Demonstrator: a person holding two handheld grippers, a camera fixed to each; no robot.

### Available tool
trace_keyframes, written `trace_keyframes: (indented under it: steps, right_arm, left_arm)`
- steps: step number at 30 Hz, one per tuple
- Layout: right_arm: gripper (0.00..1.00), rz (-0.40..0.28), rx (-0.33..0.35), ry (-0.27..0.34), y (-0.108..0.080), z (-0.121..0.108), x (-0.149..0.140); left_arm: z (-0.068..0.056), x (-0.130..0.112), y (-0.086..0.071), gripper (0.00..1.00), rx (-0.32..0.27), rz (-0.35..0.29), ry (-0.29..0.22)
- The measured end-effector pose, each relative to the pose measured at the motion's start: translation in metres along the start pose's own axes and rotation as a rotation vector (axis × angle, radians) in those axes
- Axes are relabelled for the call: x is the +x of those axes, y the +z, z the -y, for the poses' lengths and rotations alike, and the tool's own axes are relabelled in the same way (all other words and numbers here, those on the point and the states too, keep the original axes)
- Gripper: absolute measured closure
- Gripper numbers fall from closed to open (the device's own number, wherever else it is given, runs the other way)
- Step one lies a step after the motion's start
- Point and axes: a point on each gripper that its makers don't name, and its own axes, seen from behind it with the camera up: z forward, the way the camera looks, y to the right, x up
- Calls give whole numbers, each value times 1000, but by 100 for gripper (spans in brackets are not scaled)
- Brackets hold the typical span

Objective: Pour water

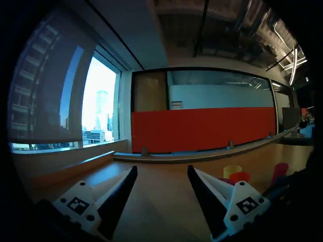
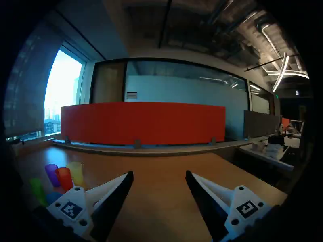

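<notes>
I was over a wooden surface [image 1: 161, 201], with a red divider panel [image 1: 202, 129] along its far edge. Big window [image 1: 99, 109] at the left of both views gave bright daylight, city towers outside. Glass wall [image 2: 181, 86] stood behind the divider. Dark exposed ceiling [image 2: 194, 28], strip lights [image 2: 282, 72] lit. Another desk [image 2: 266, 155] sat off right, cluttered.

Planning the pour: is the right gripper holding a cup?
No, the right gripper is open and empty; the cups stand apart on the table.
</notes>
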Motion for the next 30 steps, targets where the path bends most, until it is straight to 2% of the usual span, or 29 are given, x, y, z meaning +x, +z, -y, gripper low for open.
trace_keyframes:
  steps: [23,30]
  right_arm:
    - [0,15,-7,-12,-3,-4,-2]
    - [0,12,-6,-14,-4,-3,-1]
  left_arm:
    - [-17,-35,7,8,-24,58,-39]
    - [-17,-43,8,8,-29,72,-43]
